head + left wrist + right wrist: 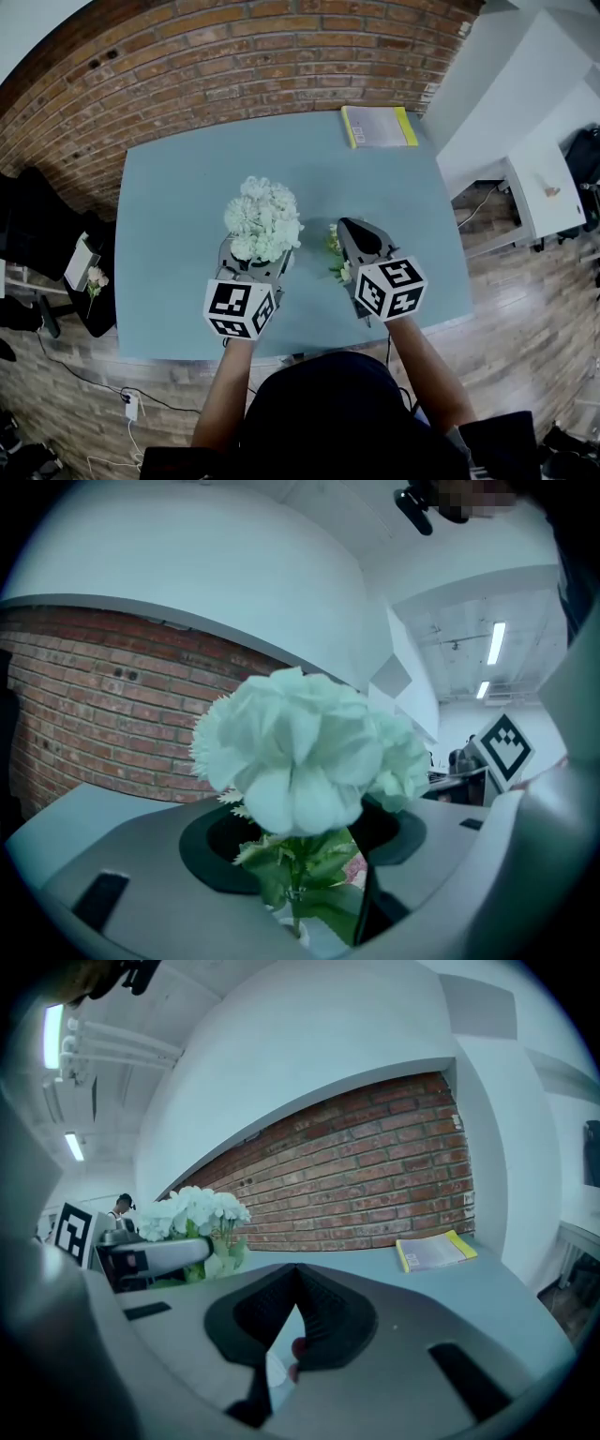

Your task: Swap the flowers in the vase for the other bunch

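Spanning the head view, the blue-grey table (169, 206) is carrying everything. Over its middle the left gripper (253, 267) is clamping the white bunch (263, 220) by its green stems just under the blooms, and a pale glassy shape (298, 928) directly below is probably the vase. The right gripper (349, 228) is sitting with jaws fully together on nothing, beside the smaller other bunch (336, 253) lying on the table. Judgement: the blooms are looking light, soft and crushable, so the stem bundle is the place to grip.
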Available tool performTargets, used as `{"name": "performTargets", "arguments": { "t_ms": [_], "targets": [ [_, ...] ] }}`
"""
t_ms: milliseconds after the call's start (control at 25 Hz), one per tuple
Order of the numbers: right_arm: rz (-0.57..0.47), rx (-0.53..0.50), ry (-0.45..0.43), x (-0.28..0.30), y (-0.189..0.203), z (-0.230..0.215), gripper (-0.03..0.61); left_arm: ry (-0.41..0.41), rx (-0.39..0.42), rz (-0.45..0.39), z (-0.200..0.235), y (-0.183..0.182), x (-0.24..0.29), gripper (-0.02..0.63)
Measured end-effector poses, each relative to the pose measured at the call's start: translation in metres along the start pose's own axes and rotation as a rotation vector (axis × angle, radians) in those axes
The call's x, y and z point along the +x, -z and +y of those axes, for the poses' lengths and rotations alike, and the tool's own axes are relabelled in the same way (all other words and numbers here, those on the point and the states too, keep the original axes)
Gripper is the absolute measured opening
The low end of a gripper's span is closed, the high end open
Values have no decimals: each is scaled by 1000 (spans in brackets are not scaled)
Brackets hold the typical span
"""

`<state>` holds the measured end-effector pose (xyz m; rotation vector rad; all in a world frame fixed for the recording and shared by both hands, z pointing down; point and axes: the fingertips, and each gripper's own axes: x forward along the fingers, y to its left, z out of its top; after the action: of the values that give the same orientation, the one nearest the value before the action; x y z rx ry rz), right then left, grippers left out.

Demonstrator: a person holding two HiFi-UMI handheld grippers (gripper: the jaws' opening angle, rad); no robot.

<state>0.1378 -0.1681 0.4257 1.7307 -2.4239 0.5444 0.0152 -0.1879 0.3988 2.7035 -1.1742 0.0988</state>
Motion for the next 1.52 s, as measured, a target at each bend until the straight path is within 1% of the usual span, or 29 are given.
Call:
{"name": "performTargets", "arguments": {
  "t_ms": [200,520,720,920,1240,1360,1520],
  "targets": [
    [-10,9,-3,-5,0,8,12,1,-43,-60,2,-22,-13,282],
    [-23,9,-8,-4,0,28,12,-8,-26,-92,11,-37,-39,282],
    [-29,5,-15,-3,0,40,12,-31,-25,-116,22,-45,-58,282],
    [-22,-3,-25,1,2,52,12,-64,-15,-92,35,-38,-71,282],
    [1,-12,-71,21,7,80,12,-113,-18,-23,59,-12,-90,282],
    [14,-12,-83,28,11,88,12,-131,-10,10,67,0,-96,282],
    [32,-18,-97,35,18,96,12,-157,-21,40,77,15,-105,282]
  ]
}}
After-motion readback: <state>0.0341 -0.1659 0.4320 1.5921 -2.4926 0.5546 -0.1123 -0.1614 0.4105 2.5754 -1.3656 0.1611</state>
